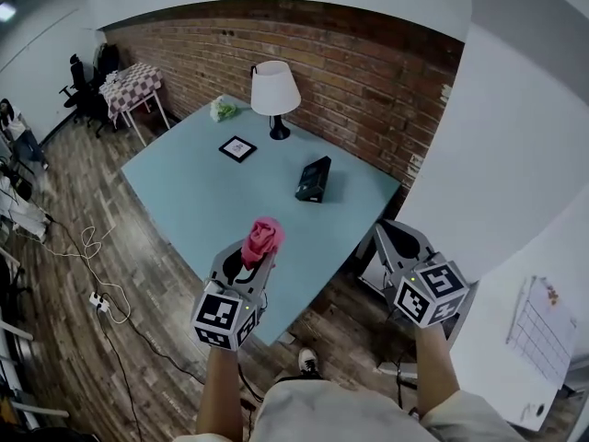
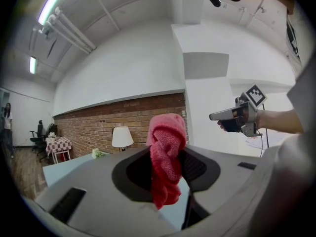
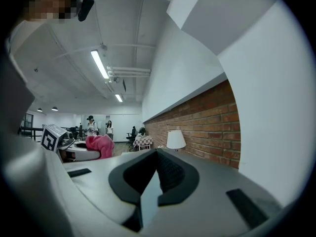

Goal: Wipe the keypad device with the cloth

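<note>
The left gripper (image 1: 256, 254) pinches a pink cloth (image 1: 264, 235) above the counter (image 1: 221, 201); the right gripper (image 1: 394, 236) is pressed together. A keypad device (image 1: 314, 179) lies beyond.

wall (image 1: 350, 72): red brick | floor (image 1: 64, 348): wood planks | table (image 1: 212, 201): pale blue | lamp (image 1: 274, 88): white shade | ceiling (image 3: 128, 33): tube lights

You're standing in an open office: a brick wall (image 1: 350, 72), black swivel chairs (image 1: 81, 81) beside a checked-cloth table (image 1: 132, 83), tube lights (image 3: 100, 64) on a bare ceiling, and a pale blue table (image 1: 212, 201) bearing a lamp (image 1: 275, 95).
</note>
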Demonstrator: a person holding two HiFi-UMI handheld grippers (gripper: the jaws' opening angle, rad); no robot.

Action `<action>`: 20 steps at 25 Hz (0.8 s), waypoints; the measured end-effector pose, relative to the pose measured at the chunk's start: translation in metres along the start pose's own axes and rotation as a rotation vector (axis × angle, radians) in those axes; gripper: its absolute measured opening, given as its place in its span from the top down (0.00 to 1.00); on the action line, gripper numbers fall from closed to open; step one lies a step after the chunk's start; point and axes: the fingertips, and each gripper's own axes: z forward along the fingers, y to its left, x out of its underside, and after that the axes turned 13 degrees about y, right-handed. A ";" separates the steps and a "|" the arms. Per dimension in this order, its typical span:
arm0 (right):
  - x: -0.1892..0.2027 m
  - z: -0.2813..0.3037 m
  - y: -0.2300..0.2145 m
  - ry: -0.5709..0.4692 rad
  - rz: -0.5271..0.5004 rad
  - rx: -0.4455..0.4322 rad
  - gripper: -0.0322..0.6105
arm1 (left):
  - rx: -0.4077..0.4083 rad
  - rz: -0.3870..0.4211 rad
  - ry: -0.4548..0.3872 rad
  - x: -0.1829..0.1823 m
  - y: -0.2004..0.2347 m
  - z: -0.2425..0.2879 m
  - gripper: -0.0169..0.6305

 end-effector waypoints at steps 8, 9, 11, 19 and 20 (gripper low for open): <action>-0.005 0.049 -0.005 0.034 0.014 0.010 0.93 | 0.015 -0.038 -0.001 0.005 0.042 0.028 0.74; -0.006 0.054 -0.006 0.035 0.017 0.012 0.93 | 0.015 -0.039 -0.003 0.004 0.046 0.029 0.74; -0.006 0.062 -0.008 0.039 0.014 0.023 0.93 | 0.023 -0.045 -0.013 0.002 0.053 0.032 0.74; 0.002 0.097 -0.025 0.067 0.069 -0.010 0.81 | 0.064 -0.078 -0.007 0.000 0.069 0.058 0.73; 0.003 0.101 -0.029 0.071 0.073 -0.010 0.81 | 0.074 -0.083 -0.009 -0.001 0.070 0.063 0.73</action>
